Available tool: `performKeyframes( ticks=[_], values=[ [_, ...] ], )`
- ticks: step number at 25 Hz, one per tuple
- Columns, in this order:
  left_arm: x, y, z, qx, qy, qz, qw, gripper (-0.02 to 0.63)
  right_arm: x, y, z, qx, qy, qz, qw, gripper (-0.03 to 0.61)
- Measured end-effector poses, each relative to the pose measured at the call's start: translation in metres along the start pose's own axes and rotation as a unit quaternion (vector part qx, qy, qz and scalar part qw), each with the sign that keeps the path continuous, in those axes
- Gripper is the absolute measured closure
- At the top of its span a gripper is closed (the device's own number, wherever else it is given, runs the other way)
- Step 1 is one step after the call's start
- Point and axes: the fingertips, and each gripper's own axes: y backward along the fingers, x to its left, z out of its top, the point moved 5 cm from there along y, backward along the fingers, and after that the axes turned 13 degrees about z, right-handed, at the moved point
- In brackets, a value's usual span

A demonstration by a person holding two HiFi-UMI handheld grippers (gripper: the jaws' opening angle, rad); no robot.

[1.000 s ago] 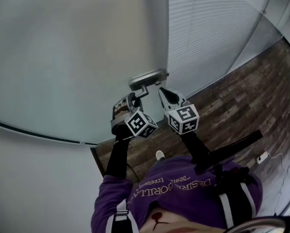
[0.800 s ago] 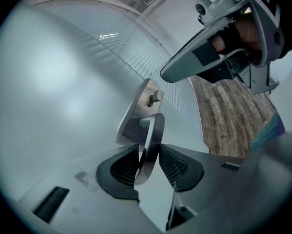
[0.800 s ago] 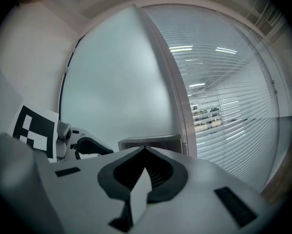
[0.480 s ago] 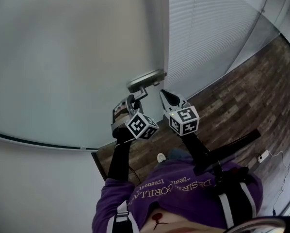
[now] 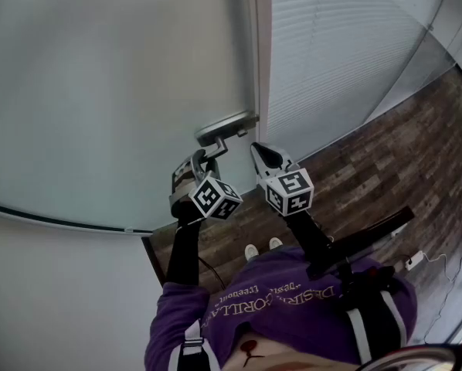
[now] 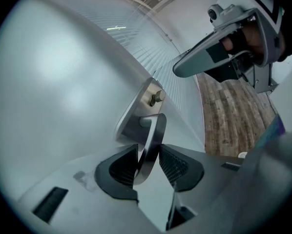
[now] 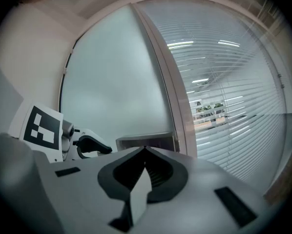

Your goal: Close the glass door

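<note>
Steel handle [image 6: 154,130], clamped in left gripper [image 6: 148,161] jaws

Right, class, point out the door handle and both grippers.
door handle [image 6: 153,135]: left gripper view, on the lever.
left gripper [image 5: 202,159]: head view, between its fingertips.
right gripper [image 7: 145,151]: right gripper view, at its closed tips.

Purple sweatshirt [image 5: 308,309], black sleeves [image 5: 185,255], white marker cubes [image 5: 213,198]

This looks like an office: a frosted glass door [image 5: 115,91] with a metal lever handle [image 5: 225,127] stands beside a glazed partition hung with horizontal blinds [image 5: 331,60], ceiling strip lights [image 7: 181,44] glowing beyond them, and a wood-plank floor [image 5: 385,168] below.
</note>
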Motion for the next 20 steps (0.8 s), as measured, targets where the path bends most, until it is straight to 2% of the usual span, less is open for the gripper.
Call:
performKeyframes(
  ticks=[20],
  values=[
    [0.014, -0.015, -0.002, 0.013, 0.019, 0.008, 0.9997, 0.488, -0.003, -0.004, 0.007, 0.004, 0.017, 0.004, 1.0, 0.588]
  ],
)
